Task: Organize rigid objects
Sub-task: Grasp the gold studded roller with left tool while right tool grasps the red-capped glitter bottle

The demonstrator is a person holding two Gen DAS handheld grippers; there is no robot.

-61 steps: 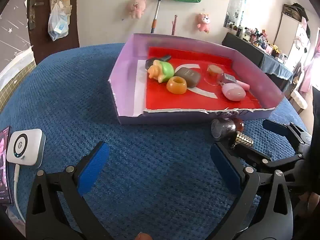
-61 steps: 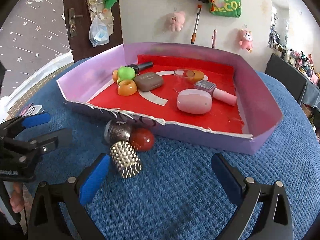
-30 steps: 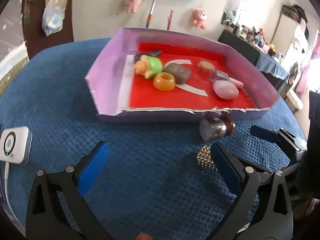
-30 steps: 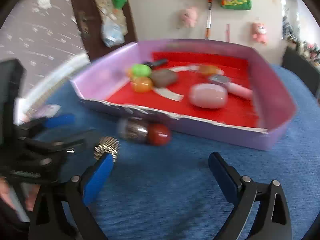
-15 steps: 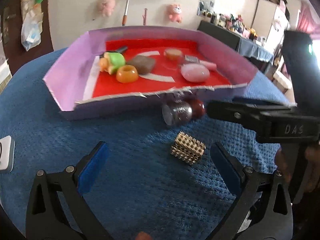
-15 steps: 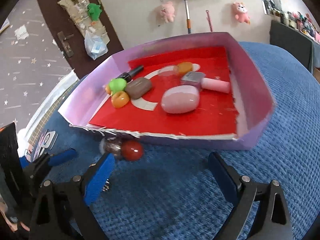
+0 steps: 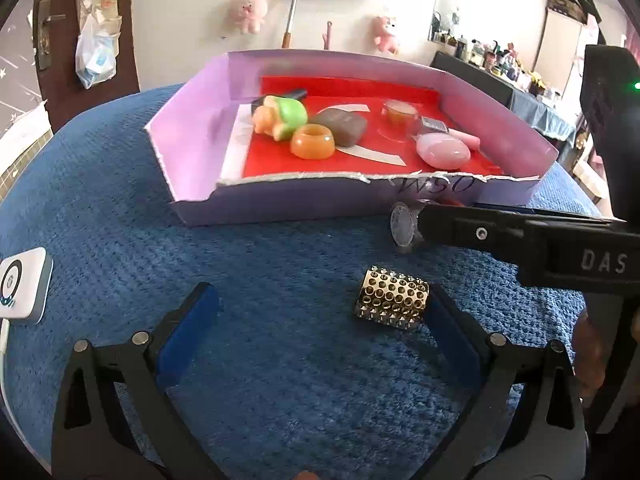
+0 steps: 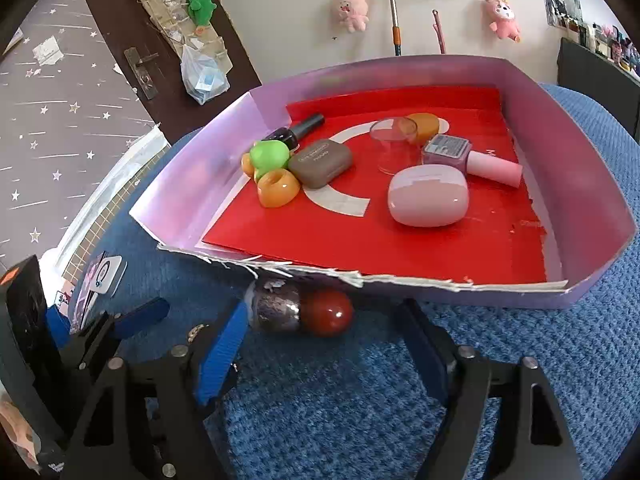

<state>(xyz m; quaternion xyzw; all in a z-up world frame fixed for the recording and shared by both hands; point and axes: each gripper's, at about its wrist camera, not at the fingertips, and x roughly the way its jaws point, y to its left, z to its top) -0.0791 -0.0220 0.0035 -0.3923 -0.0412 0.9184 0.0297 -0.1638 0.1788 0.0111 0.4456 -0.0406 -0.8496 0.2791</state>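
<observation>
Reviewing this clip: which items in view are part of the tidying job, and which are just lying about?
Part of the job:
- purple tray holding sorted items
- red-capped bottle between the right gripper fingers
- gold studded cylinder by the left gripper

Lying about:
- white device
- plush toys on the wall

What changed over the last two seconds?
The gold studded cylinder no longer sits against the red-capped bottle; it now lies apart, by the left claw. The right claw has just been closing, now straddling the bottle, pads not yet pressing. Left claw open; the box contents are unchanged.
</observation>
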